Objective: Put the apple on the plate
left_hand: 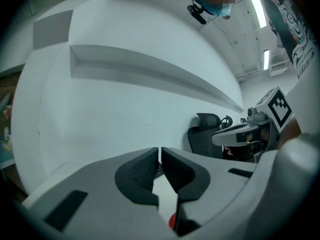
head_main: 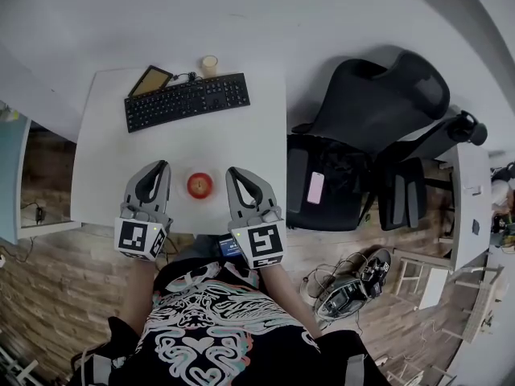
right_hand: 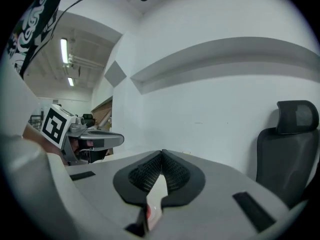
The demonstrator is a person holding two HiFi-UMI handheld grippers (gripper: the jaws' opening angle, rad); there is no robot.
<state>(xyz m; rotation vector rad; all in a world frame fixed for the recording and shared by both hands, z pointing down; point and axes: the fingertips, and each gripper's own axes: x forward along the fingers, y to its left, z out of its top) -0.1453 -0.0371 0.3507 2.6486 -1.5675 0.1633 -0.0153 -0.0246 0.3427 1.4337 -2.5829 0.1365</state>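
Left gripper [head_main: 159, 167]: fingers closed almost tip to tip, nothing between them, held above the near edge of the white table [head_main: 105, 175]. Apple [head_main: 199, 185]: red, lying free on the table just right of the left fingers and just left of the right ones, touched by neither. Right gripper [head_main: 234, 172]: fingers closed tip to tip, empty. Plate: not distinguishable from the white tabletop beneath the apple. Status, as a judgement: apple released; the task looks finished if a plate lies beneath it.
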